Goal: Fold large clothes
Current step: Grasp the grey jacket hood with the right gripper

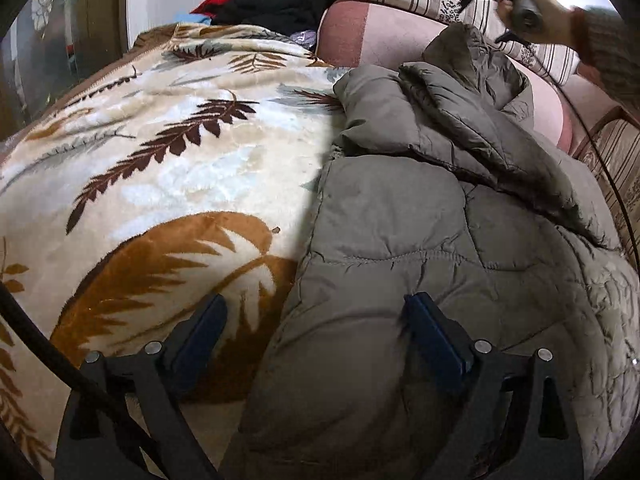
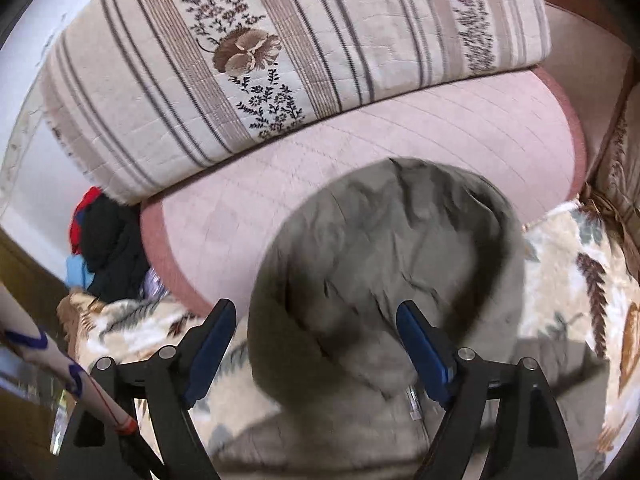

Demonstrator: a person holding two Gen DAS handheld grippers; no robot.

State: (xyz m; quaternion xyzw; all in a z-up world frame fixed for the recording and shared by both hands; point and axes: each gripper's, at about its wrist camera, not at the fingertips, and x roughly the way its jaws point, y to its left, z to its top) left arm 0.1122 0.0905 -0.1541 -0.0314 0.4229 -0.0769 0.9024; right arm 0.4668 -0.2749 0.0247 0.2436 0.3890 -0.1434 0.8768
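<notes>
An olive-grey quilted puffer jacket (image 1: 420,220) lies crumpled on the bed, its upper part folded over toward the pink cushion. My left gripper (image 1: 316,312) hovers open at the jacket's near left edge, one finger over the blanket and the other over the jacket, gripping nothing. In the right wrist view, which is blurred, my right gripper (image 2: 316,308) is open above a rounded end of the jacket (image 2: 392,248), and nothing is pinched. The left wrist view shows a person's hand (image 1: 560,12) holding that right gripper high at the far right, clear of the jacket.
A cream fleece blanket with brown leaves (image 1: 160,160) covers the bed. Behind it lie a pink quilted cushion (image 2: 400,140) and a striped floral quilt (image 2: 280,60). Dark and red clothes (image 1: 260,8) are piled at the back. A black cable (image 1: 40,344) crosses the left corner.
</notes>
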